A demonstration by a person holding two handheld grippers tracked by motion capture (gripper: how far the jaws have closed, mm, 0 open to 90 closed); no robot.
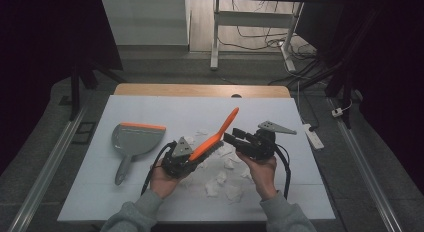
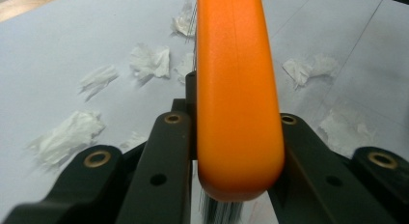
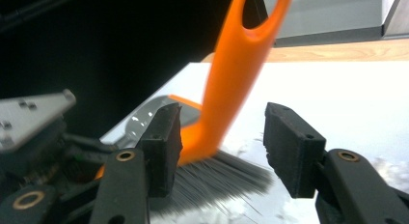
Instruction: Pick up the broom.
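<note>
An orange hand brush (image 1: 216, 136) with dark bristles slants up over the white table (image 1: 150, 109), its looped handle pointing to the far side. My left gripper (image 1: 196, 155) is shut on the brush's head end; in the left gripper view the orange back (image 2: 236, 89) fills the space between both jaws. My right gripper (image 1: 231, 137) is open just right of the brush. In the right gripper view the handle (image 3: 231, 79) and bristles (image 3: 217, 178) lie between its jaws, close to the left pad (image 3: 164, 147) and apart from the right one. Crumpled white paper scraps (image 1: 220, 179) lie below.
A grey dustpan (image 1: 132, 139) with an orange lip lies at the left of the table, handle toward me. More paper scraps (image 2: 149, 60) are scattered in front of the left gripper. Desk legs and cables (image 1: 260, 42) stand on the floor beyond the table.
</note>
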